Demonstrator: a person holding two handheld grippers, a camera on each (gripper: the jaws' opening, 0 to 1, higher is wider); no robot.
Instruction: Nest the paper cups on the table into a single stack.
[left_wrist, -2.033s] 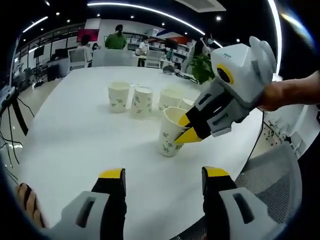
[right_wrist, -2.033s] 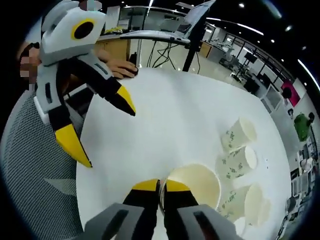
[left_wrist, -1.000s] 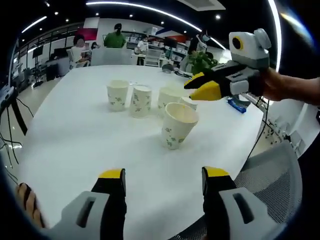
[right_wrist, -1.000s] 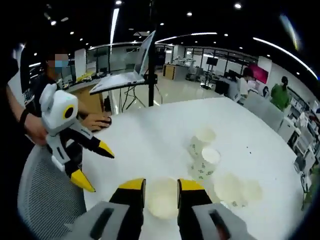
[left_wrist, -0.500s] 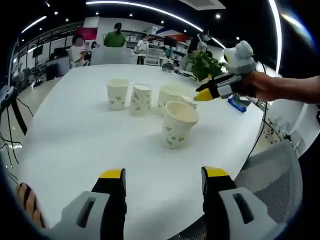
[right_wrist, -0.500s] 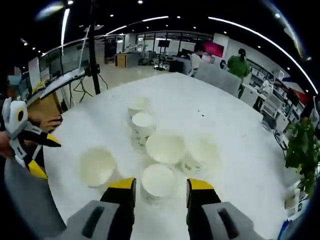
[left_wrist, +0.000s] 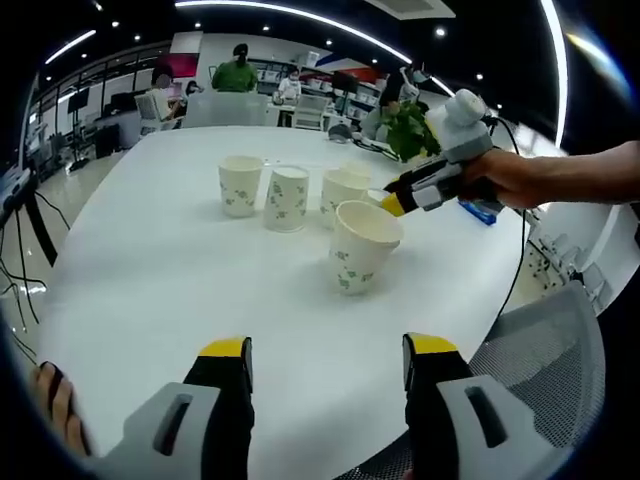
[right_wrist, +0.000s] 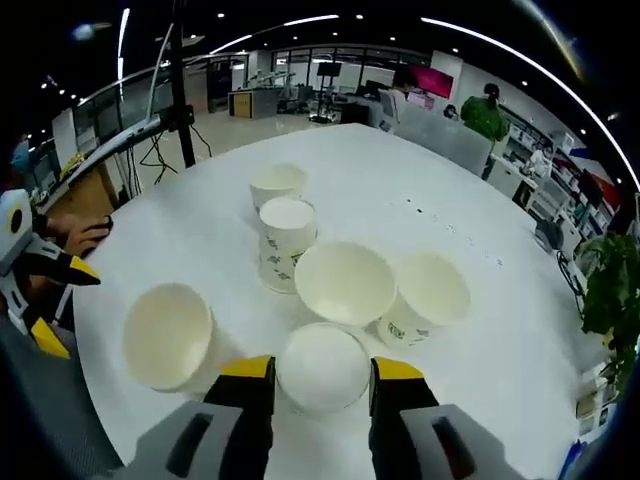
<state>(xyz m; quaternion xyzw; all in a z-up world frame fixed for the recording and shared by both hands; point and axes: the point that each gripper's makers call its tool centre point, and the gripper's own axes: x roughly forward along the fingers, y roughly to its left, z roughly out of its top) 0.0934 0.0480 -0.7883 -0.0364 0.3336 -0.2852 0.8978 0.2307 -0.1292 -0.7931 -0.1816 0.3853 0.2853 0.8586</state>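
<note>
Paper cups stand loose on the white table (left_wrist: 150, 290), none nested yet. In the left gripper view, the nearest cup (left_wrist: 363, 247) sits alone toward the table's near edge, upright on its base with its mouth tipped slightly rightward; its long axis runs near vertical. Behind it a row of cups: a left one (left_wrist: 240, 185), a narrower-looking one (left_wrist: 287, 199), and another (left_wrist: 343, 192), all upright and mouths up. The left gripper (left_wrist: 325, 360) hangs low over bare table, jaws wide apart and holding nothing, well short of any cup. The right gripper (left_wrist: 420, 190) reaches in from the right, its yellow tips just behind the nearest cup; two seconds ago it was pinching that cup's rim, and it has since let go and swung off to the cups behind. I judge that cup has been set down as the base of the stack.

In the right gripper view, the right gripper (right_wrist: 320, 372) now looks down with its jaws apart on either side of a fifth cup (right_wrist: 322, 368), not yet closed on it; half a second ago it sat further off. Next to it stand the wide-mouthed cup (right_wrist: 344, 284), a cup to its right (right_wrist: 425, 296), two further back (right_wrist: 287, 237), and the lone cup (right_wrist: 170, 335) at left. The left gripper (right_wrist: 35, 290) shows at the left edge. The next grasp looks imminent.
</note>
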